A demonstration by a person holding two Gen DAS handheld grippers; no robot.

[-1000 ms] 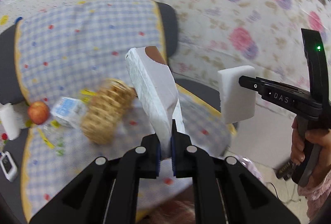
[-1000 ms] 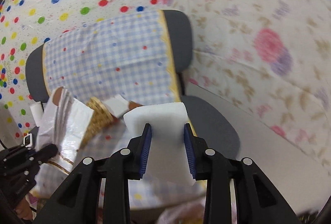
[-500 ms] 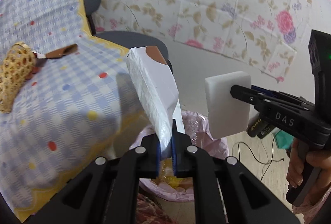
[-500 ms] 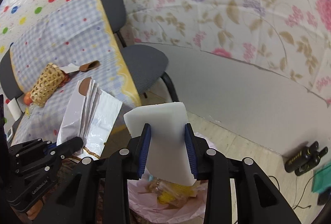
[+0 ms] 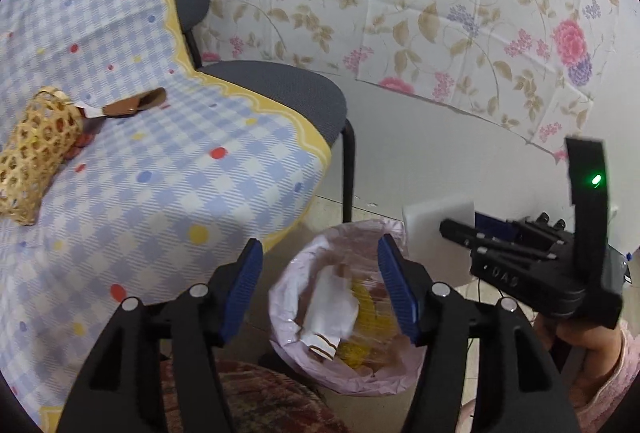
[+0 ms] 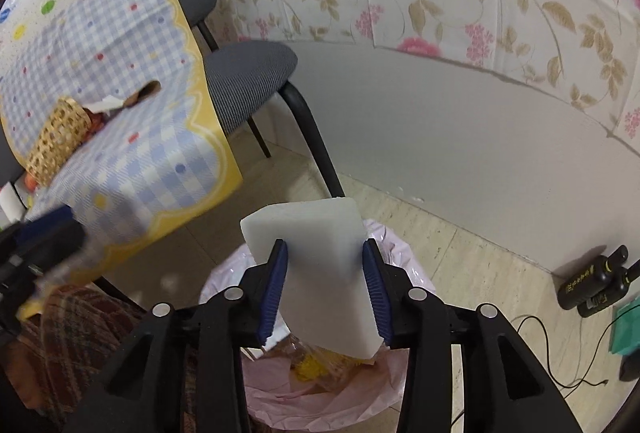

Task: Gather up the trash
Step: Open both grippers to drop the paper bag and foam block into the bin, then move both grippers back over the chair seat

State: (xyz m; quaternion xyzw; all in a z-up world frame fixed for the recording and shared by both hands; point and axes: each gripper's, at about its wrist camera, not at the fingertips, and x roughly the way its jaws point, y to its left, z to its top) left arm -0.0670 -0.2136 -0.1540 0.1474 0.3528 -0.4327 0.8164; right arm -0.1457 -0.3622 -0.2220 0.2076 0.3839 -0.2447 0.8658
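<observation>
Left wrist view: left gripper (image 5: 320,289) jaws have just opened, empty; the wrapper (image 5: 330,307) lies in the bin (image 5: 288,337). Right gripper (image 6: 323,287) jaws, just widening, bracket the foam (image 6: 320,265) above the bin. Table (image 5: 160,193) litter remains.

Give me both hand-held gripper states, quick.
Left hand-held gripper: open, empty, jaws just opened; white wrapper lies in the bin.
Right hand-held gripper: jaws just opening, white foam block between them.
</observation>
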